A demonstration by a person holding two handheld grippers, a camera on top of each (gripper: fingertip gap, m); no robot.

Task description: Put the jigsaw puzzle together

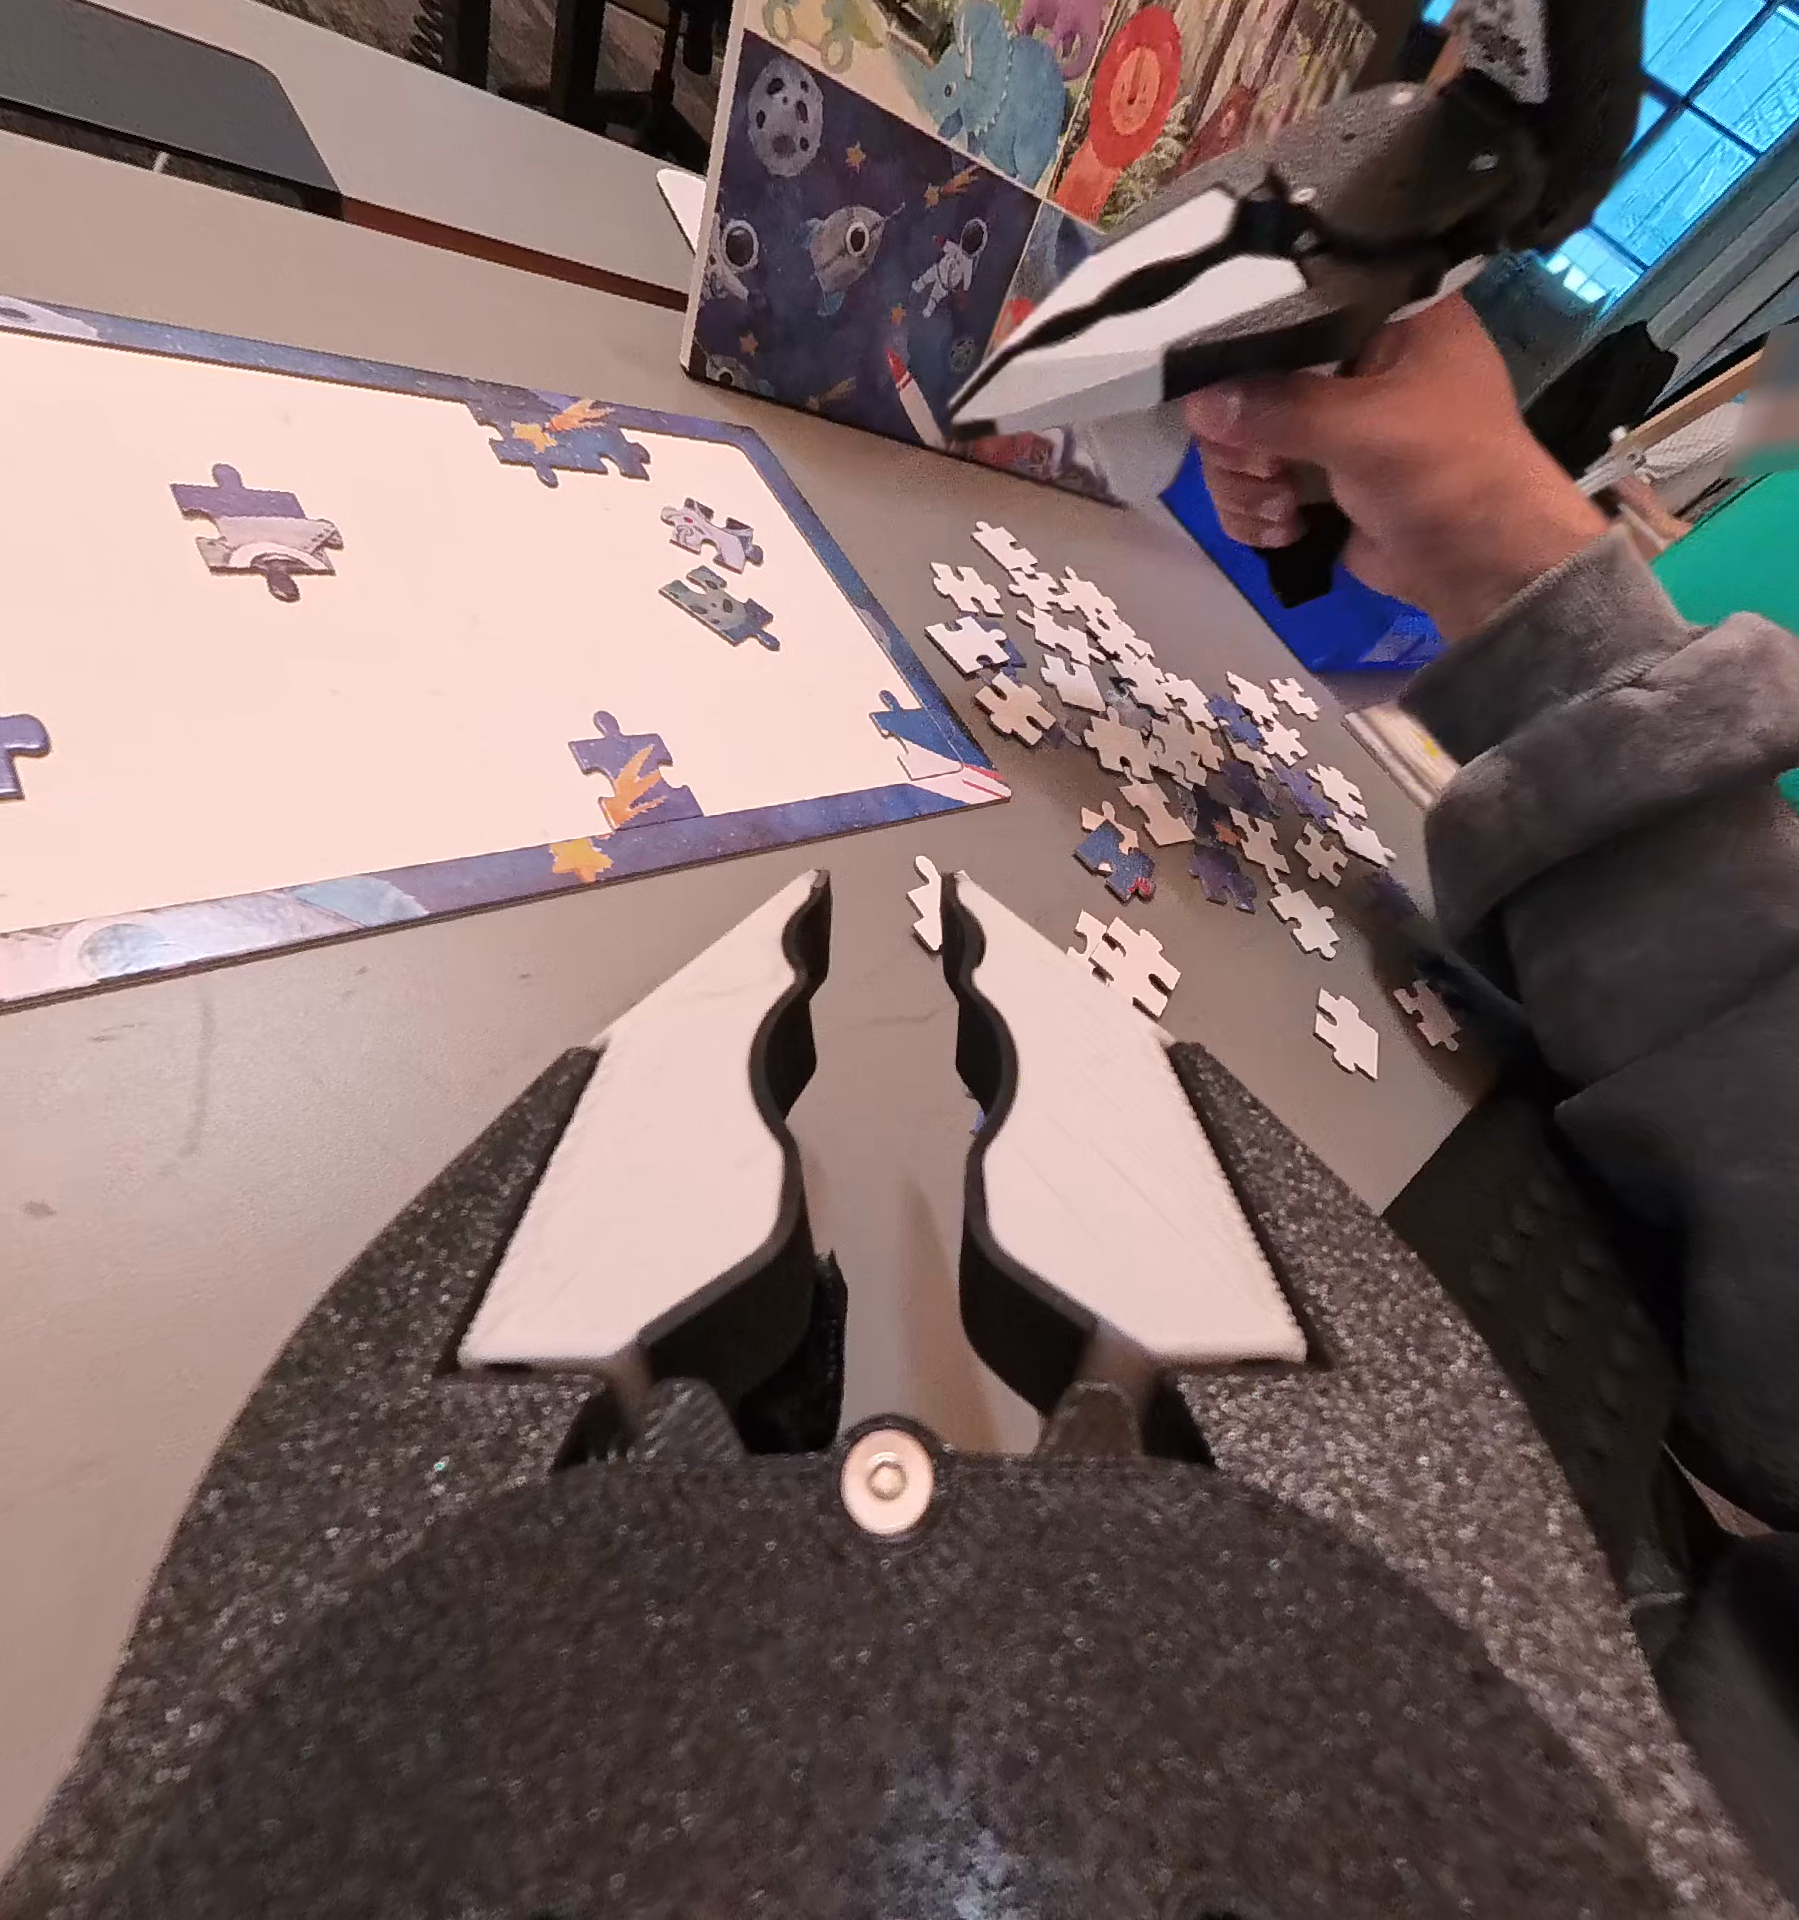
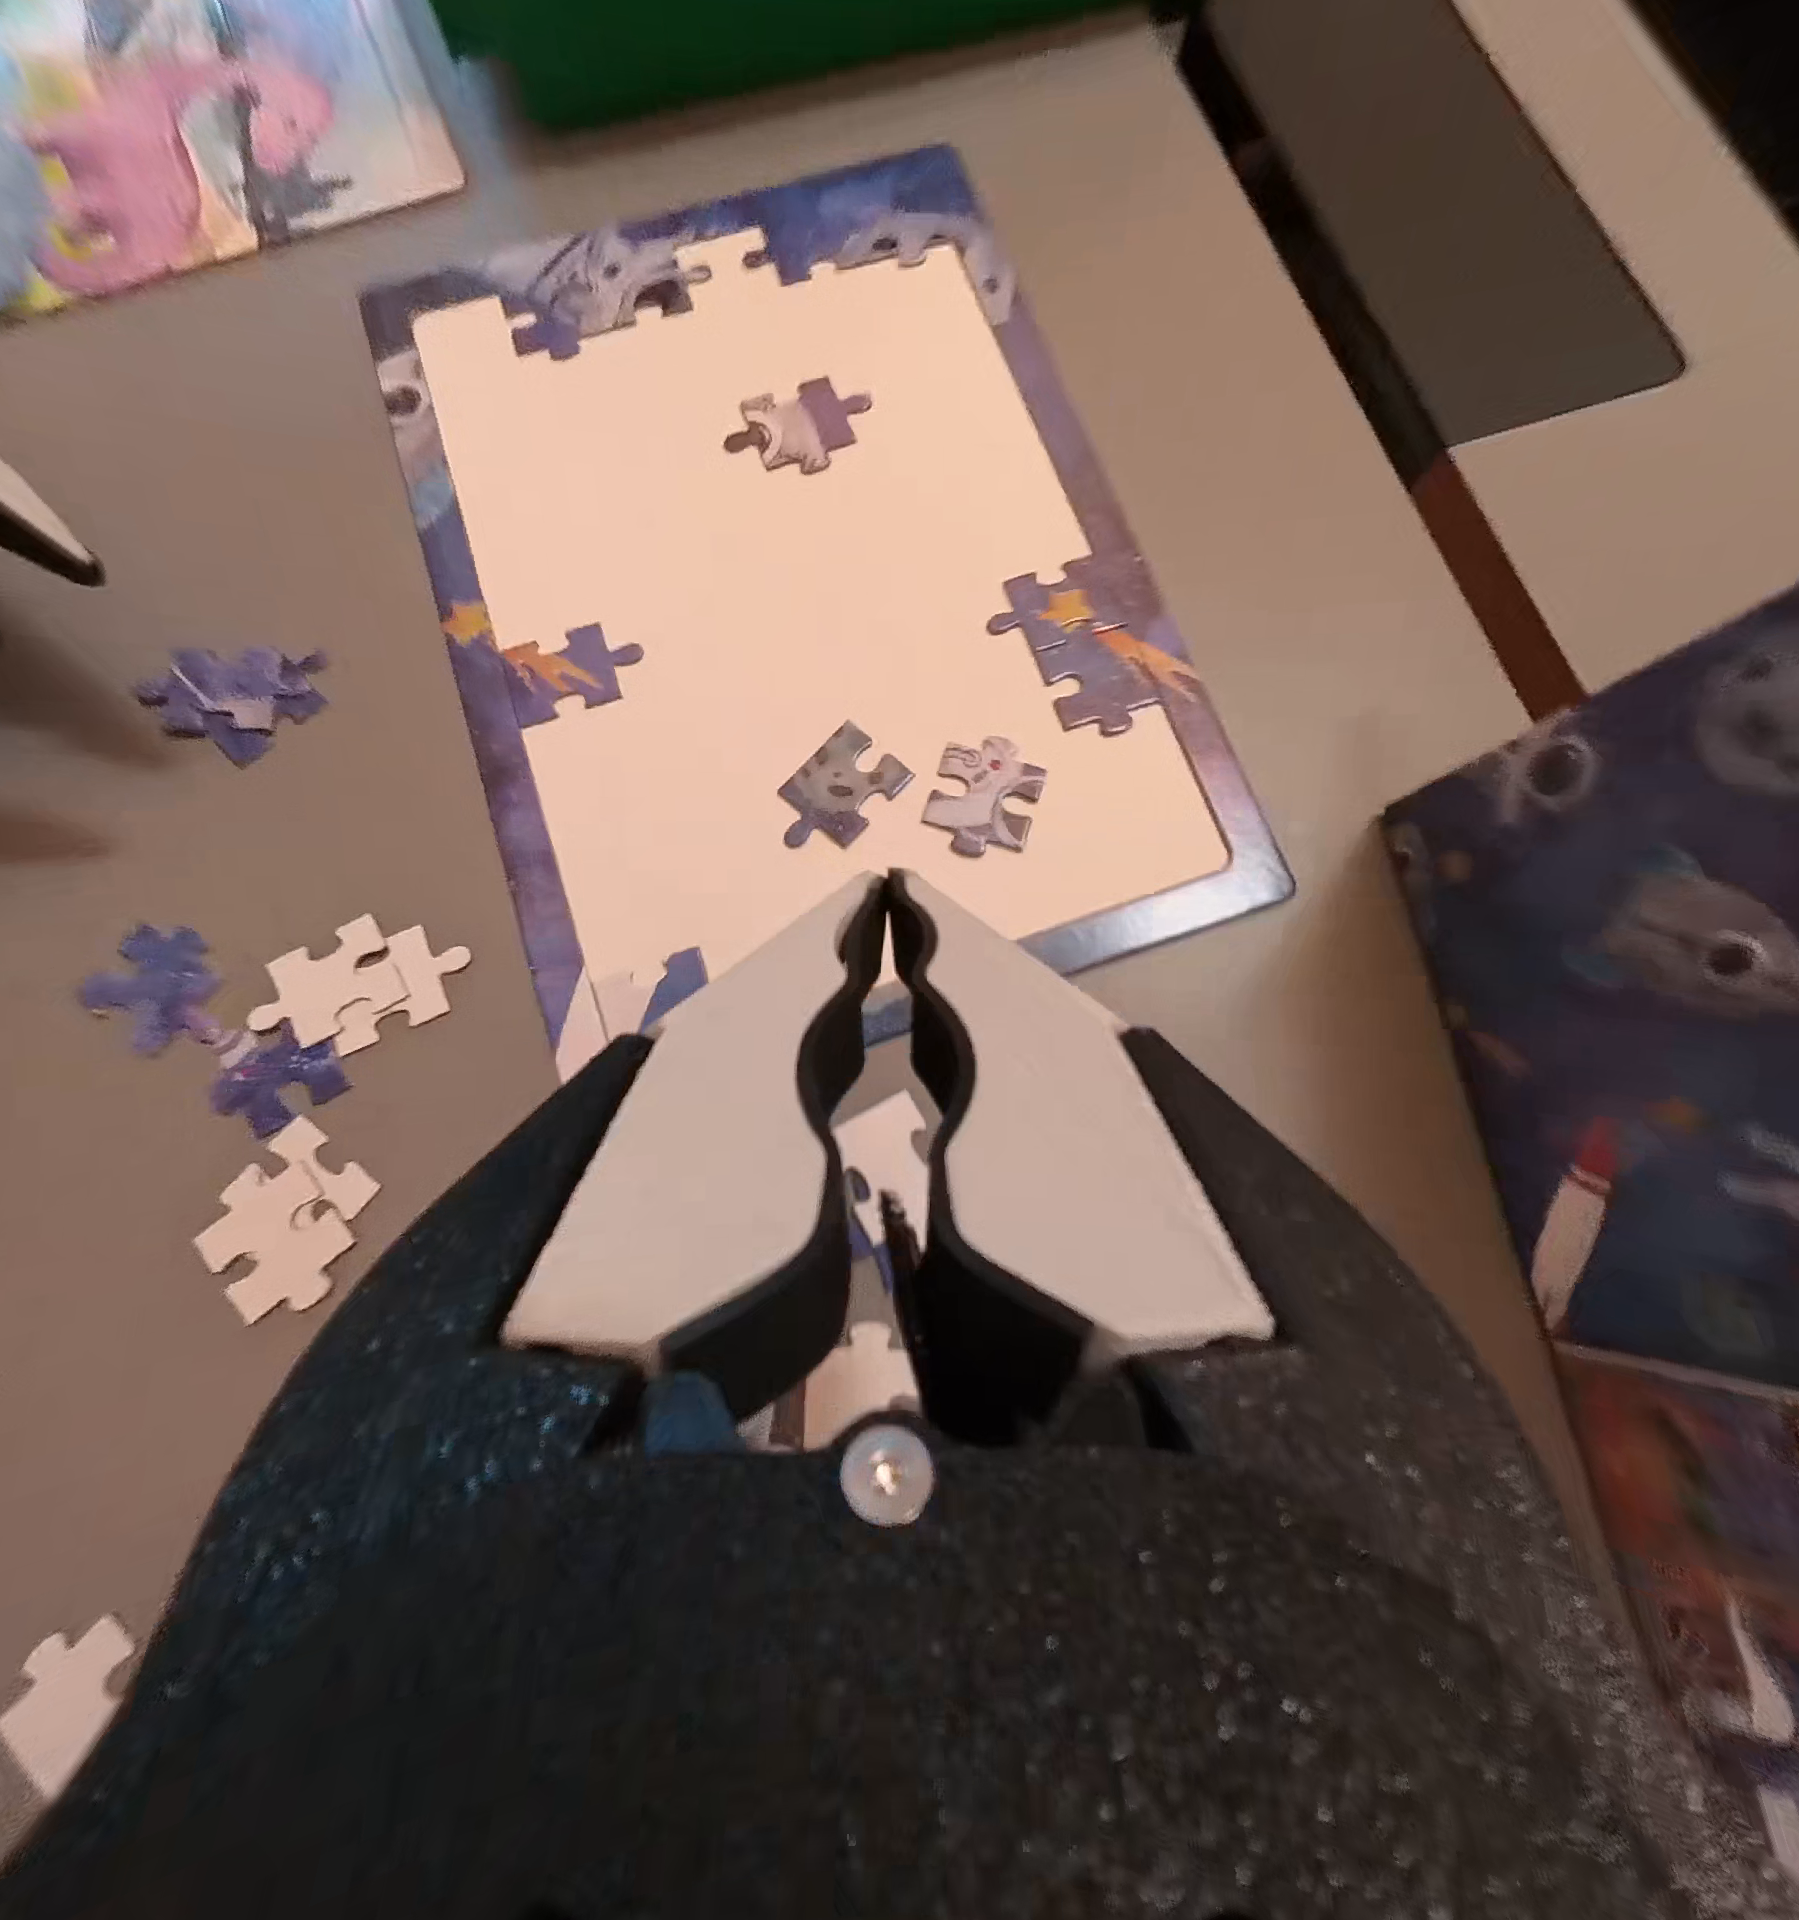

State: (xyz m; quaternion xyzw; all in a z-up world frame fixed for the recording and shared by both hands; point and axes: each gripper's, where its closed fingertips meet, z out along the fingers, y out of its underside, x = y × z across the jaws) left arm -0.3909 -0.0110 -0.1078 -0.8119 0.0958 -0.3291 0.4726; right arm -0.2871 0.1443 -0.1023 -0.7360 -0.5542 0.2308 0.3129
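Puzzle tray (image 2: pixel 1259 883): flat rectangular board, cream centre, raised blue space-printed border; lies flat on the table (image 1: pixel 251 1195); mostly unfilled. Fitted pieces: a cluster along the far short edge (image 2: pixel 604 286); a comet group against one long side (image 2: pixel 1092 655); a single comet piece on the opposite side (image 2: pixel 562 675). Loose pieces inside the tray: a planet piece (image 2: pixel 843 784) and an astronaut piece (image 2: pixel 983 795) near each other, and a further piece toward the middle (image 2: pixel 796 421).

Loose piece pile (image 1: pixel 1155 727): thin card, interlocking tabs, many lying white back up, some blue face up; on the table just beside the tray's corner, several stragglers nearer the left gripper.

Left gripper (image 1: pixel 890 899): white fingers with black wavy inner pads, set narrowly apart, nothing between them; low over the table, just short of the tray's near edge, one white piece (image 1: pixel 926 904) lying at the tip of one finger.

Right gripper (image 2: pixel 890 883): fingers closed tip to tip, nothing seen between the tips; held in a hand (image 1: pixel 1394 457) above the tray's near corner; this view is blurred.

Puzzle box (image 1: pixel 853 260): printed space and animal panels, standing tilted beyond the tray.

Table: smooth grey, lightly scuffed.
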